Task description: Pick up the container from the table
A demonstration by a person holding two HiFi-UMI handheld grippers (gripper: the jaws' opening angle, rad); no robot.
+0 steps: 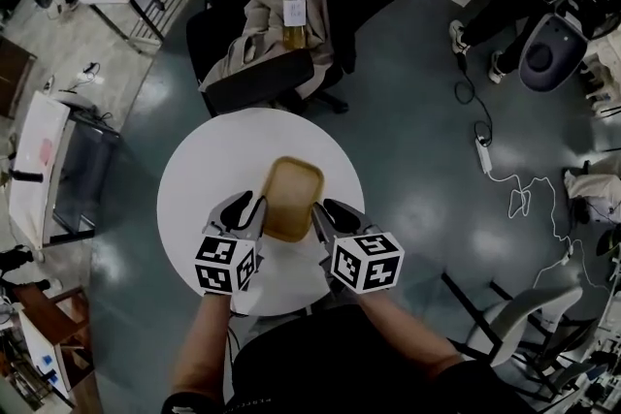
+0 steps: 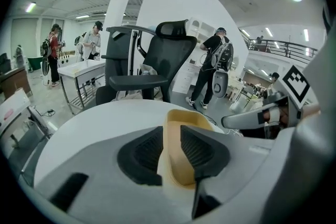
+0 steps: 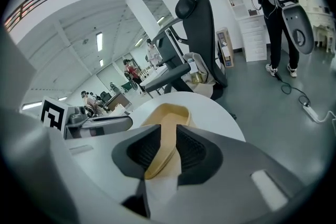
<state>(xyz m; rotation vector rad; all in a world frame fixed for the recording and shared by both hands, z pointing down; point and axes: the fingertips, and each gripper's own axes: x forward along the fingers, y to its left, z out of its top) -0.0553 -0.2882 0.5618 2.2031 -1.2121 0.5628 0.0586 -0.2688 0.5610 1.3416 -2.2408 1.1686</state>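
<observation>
A shallow tan container [image 1: 291, 197] lies on the round white table [image 1: 199, 172], its long side running away from me. My left gripper [image 1: 250, 207] sits at the container's near left corner, my right gripper [image 1: 329, 213] at its near right corner. In the left gripper view the container [image 2: 187, 117] has its left rim standing between the ribbed black pads [image 2: 145, 152], and I see no squeeze on it. In the right gripper view the container's [image 3: 169, 112] right rim likewise runs between the parted pads [image 3: 195, 150]. Both grippers are open around a rim.
Behind the table stands a black chair draped with beige cloth [image 1: 254, 39], and a bottle [image 1: 294, 15] of yellow liquid rests on it. A power strip [image 1: 482, 153] and cables lie on the floor to the right. Desks stand at the left and people at the far edges.
</observation>
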